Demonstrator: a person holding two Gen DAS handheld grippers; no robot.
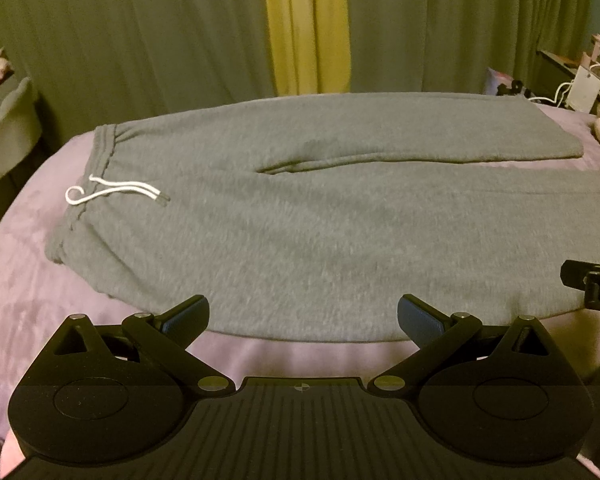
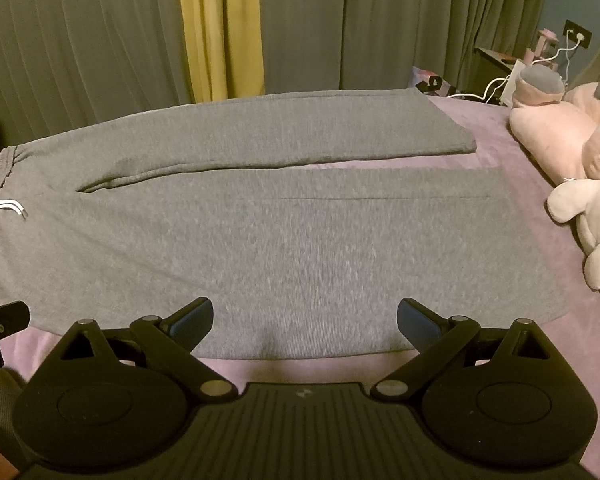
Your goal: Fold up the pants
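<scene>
Grey sweatpants point(image 1: 300, 216) lie flat and spread on a purple bedspread point(image 1: 28, 280), waistband at the left with a white drawstring point(image 1: 112, 192), both legs running right. They also show in the right wrist view point(image 2: 300, 232). My left gripper point(image 1: 303, 318) is open and empty, just above the near edge of the pants toward the waist end. My right gripper point(image 2: 305, 320) is open and empty over the near leg's front edge. The right gripper's tip shows at the right edge of the left view point(image 1: 592, 286).
Pink and grey plush toys point(image 2: 572, 140) lie on the bed to the right of the leg ends. Green and yellow curtains point(image 2: 220, 32) hang behind the bed. A nightstand with cables point(image 2: 500, 68) stands at the far right. A chair point(image 1: 8, 132) stands at the left.
</scene>
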